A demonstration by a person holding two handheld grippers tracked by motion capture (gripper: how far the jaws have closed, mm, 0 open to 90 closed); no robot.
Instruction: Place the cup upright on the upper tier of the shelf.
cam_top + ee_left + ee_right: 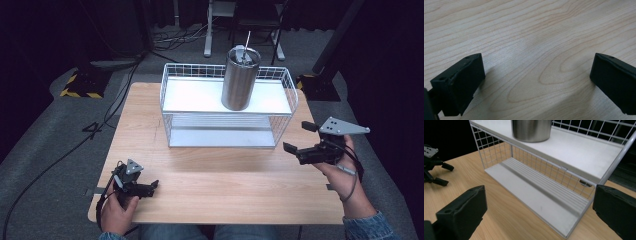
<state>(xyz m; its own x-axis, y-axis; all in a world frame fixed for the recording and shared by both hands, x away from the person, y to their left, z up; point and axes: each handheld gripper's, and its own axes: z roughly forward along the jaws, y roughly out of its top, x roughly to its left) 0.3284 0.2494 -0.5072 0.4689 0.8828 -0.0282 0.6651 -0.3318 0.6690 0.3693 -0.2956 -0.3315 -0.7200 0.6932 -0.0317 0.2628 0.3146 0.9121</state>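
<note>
The right gripper hovered beside the wire rack holding the steel tumbler, fingers wide; the left gripper rested on the bench, fingers wide

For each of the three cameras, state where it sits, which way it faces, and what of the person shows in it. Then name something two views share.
High view: above the person's side, looking forward and down on the wooden table; both hands, left gripper and right gripper show.
Left gripper view: on the left gripper, facing down at bare tabletop between open jaws.
Right gripper view: on the right gripper, facing the wire shelf rack; open jaws show.
Shared: the steel tumbler on the rack's top shelf appears in the high and right gripper views.
</note>
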